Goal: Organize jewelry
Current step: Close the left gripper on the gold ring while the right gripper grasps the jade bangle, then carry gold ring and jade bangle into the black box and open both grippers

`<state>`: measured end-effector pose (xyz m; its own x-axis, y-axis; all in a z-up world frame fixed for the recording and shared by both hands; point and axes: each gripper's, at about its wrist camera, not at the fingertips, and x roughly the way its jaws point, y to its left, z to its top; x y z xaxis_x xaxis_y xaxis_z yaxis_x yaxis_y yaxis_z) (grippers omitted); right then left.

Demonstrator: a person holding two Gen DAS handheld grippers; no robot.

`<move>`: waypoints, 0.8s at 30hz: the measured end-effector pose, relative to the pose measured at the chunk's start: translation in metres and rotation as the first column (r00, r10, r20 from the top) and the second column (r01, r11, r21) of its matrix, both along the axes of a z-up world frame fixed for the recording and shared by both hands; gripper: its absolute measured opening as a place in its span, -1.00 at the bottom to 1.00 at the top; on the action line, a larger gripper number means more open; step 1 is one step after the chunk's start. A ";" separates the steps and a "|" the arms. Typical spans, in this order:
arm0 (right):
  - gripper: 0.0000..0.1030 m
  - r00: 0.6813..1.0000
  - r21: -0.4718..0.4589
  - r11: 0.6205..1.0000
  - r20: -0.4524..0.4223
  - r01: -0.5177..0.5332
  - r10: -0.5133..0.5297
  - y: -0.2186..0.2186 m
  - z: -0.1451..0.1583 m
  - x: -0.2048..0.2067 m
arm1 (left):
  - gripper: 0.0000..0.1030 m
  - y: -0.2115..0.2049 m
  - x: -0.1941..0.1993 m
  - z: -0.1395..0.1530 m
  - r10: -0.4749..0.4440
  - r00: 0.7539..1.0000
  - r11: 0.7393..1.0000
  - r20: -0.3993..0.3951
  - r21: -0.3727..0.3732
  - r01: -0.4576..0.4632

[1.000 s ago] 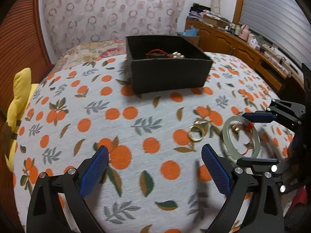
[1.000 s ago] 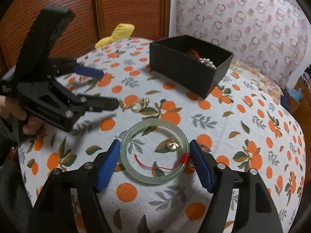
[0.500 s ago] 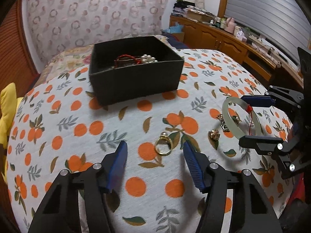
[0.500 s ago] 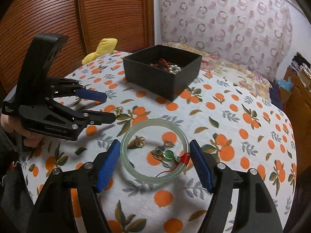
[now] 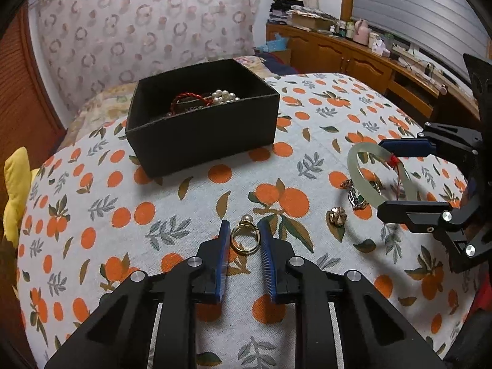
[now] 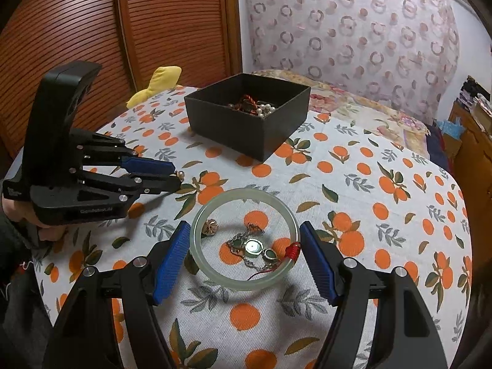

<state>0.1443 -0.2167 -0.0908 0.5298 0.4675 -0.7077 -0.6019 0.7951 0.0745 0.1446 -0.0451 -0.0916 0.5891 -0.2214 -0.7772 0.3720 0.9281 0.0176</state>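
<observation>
The left gripper [image 5: 244, 240] was closing around the gold ring [image 5: 245, 240] mid-bedspread [image 5: 92, 203]; the right gripper [image 6: 244, 253] gripped the jade bangle [image 6: 244, 240], raised. Next: lifting both toward the black box [image 5: 203, 129].

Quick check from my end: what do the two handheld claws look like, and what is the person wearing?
Both are matte black plastic claws with silver screw heads and ribbed blue finger pads. The left one's tall black handle carries small grey lettering, too blurred to read. A dark sleeve covers the person's left wrist.

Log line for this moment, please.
left gripper: closing around ring | right gripper: holds bangle | box: holds beads
</observation>
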 end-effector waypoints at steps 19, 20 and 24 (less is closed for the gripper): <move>0.45 0.997 0.046 0.999 0.073 0.008 -0.011 0.011 0.038 0.054 | -0.64 0.019 0.040 0.053 0.086 0.991 0.993 0.103 -0.089 -0.076; 0.45 0.997 0.047 0.999 0.076 0.006 -0.010 0.013 0.041 0.059 | -0.64 0.020 0.045 0.057 0.089 0.990 0.992 0.109 -0.096 -0.078; 0.45 0.996 0.048 0.999 0.087 0.001 -0.005 0.018 0.047 0.075 | -0.64 0.024 0.061 0.065 0.094 0.987 0.991 0.129 -0.103 -0.081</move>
